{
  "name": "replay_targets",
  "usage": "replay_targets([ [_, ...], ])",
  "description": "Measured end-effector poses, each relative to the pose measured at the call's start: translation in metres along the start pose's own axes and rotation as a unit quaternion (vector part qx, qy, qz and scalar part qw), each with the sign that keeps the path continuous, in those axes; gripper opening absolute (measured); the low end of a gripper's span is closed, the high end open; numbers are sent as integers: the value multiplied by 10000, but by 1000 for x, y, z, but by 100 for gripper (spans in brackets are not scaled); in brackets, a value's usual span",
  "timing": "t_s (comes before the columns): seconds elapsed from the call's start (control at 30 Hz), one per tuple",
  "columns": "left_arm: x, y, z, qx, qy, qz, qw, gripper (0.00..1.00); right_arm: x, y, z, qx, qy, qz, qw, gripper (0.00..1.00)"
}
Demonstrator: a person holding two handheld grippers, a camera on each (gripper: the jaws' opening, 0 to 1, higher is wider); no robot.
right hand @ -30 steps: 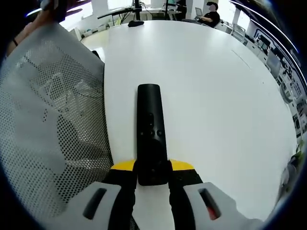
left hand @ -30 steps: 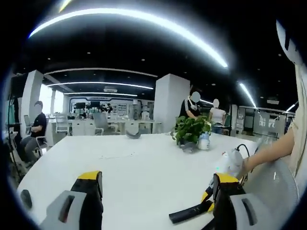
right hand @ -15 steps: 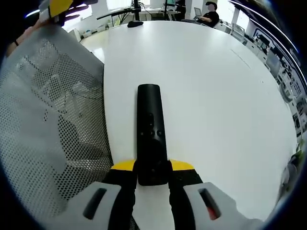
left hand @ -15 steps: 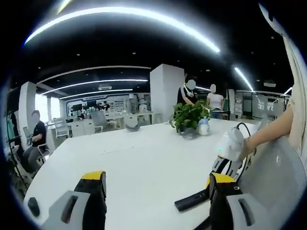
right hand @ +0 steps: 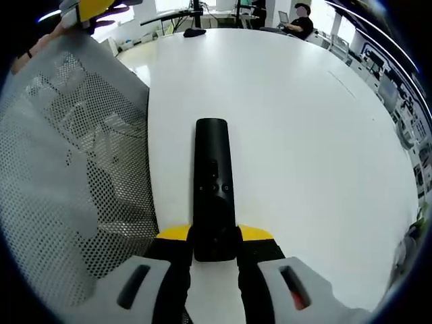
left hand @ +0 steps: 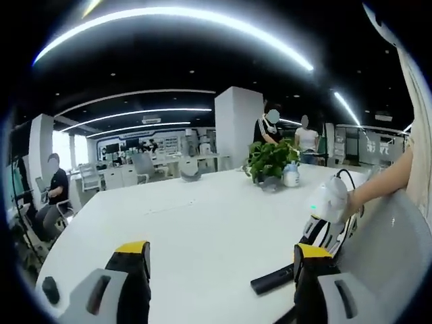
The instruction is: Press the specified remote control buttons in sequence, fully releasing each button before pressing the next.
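Note:
A slim black remote lies lengthwise on the white table, its buttons facing up. My right gripper is shut on the remote's near end, yellow tips on both sides. In the left gripper view the remote shows as a dark bar near the table's edge. There the right gripper, white with a green light, is held by a hand above the remote. My left gripper hovers over the table with its jaws wide apart and nothing between them. The left gripper also pokes into the right gripper view's top left.
A grey mesh chair back stands against the table's edge beside the remote. A potted plant and a bottle sit at the far side. A small black object lies at the near left. People sit and stand beyond.
The left gripper's camera has swung a little, and its yellow tip has come into the top left of the right gripper view. The remote stays clamped and still.

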State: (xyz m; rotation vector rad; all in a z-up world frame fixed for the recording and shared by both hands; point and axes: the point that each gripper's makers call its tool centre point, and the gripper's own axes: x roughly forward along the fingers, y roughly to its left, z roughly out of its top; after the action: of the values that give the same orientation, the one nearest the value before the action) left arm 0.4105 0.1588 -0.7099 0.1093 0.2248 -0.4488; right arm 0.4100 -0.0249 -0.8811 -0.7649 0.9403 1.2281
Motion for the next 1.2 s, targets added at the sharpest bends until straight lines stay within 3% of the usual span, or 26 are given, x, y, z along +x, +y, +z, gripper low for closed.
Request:
replay_targets([
  [0.23,0,3,-1,-161,45,66,9998,89,0,0,0,-113,-37,43,9999,24],
  [0.6,1,-2,-4,38,170,-31,9998,87,-1,-1,0,-163,-44,173,9997,24],
  [1.2,0,-2,-2,-15,170,-8,9999,87,0,-10,4,-243,-30,464,9986,24],
])
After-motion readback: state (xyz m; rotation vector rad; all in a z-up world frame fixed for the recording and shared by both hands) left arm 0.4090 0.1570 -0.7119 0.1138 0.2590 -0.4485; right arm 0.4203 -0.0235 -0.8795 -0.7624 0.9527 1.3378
